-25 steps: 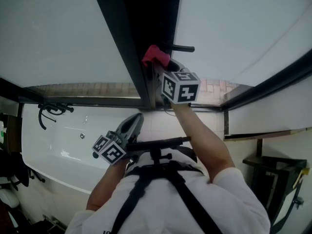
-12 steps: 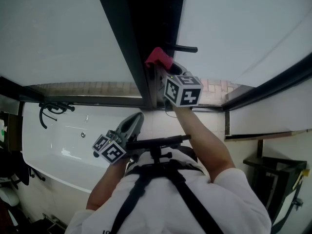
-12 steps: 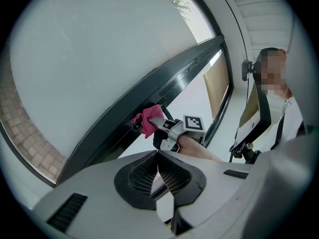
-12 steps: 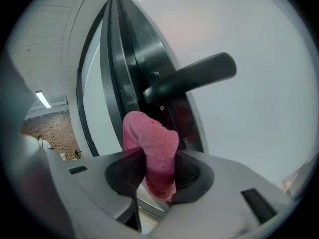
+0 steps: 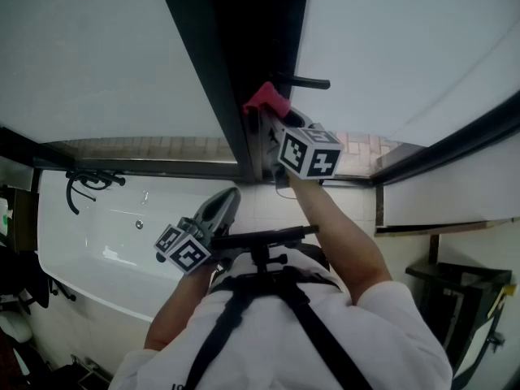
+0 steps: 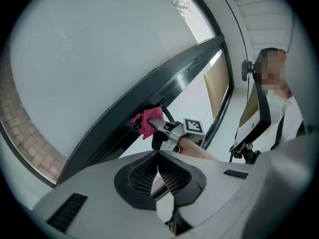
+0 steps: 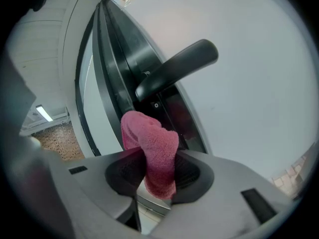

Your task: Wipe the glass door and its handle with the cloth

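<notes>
Cloth (image 7: 152, 153), pink and bunched, sits clamped between the fingers of our right gripper (image 7: 154, 176). We hold it up at the dark frame (image 5: 203, 71) of the glass door (image 5: 390, 47), just below the black handle (image 7: 177, 66). Our left gripper (image 6: 158, 171) hangs low by our chest, well apart from the door, its fingers closed together on nothing.

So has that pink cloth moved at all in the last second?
Yes, slightly: the cloth, clamped in the right gripper, has slipped lower in the head view, away from the door handle.
</notes>
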{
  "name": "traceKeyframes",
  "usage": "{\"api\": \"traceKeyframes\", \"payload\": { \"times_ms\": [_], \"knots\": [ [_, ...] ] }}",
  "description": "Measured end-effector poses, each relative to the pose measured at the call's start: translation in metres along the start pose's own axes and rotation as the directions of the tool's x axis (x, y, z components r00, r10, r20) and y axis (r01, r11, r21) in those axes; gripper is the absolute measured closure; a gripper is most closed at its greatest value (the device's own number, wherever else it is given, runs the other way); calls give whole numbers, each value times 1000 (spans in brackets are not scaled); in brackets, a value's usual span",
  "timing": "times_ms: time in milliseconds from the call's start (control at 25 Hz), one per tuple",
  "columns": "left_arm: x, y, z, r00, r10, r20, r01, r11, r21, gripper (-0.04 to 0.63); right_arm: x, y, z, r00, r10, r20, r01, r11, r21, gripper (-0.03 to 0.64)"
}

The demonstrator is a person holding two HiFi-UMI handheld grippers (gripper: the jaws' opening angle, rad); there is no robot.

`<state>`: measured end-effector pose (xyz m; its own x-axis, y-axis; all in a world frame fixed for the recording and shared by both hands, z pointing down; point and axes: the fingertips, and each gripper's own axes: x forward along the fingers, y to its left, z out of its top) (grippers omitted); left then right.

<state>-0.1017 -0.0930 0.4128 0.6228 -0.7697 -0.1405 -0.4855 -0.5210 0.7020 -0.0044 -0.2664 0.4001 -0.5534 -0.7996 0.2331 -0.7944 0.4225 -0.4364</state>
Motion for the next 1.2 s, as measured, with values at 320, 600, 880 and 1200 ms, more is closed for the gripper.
{"api": "traceKeyframes", "payload": {
  "times_ms": [320,600,880,1200],
  "knots": [
    [2,1,-1,1000,5,0,-5,1000,0,601,-4,5,3,995,98,24,-101,979,175,485],
    [3,1,-2,1000,0,-5,0,1000,-2,601,-7,2,5,959,259,112,-281,834,475,485],
    [5,0,-3,1000,-3,-12,3,1000,-8,601,-1,17,11,978,208,18,-204,932,299,485],
    [5,1,-4,1000,-1,-12,1,1000,-11,601,4,31,14,979,202,-34,-193,966,171,485]
  ]
}}
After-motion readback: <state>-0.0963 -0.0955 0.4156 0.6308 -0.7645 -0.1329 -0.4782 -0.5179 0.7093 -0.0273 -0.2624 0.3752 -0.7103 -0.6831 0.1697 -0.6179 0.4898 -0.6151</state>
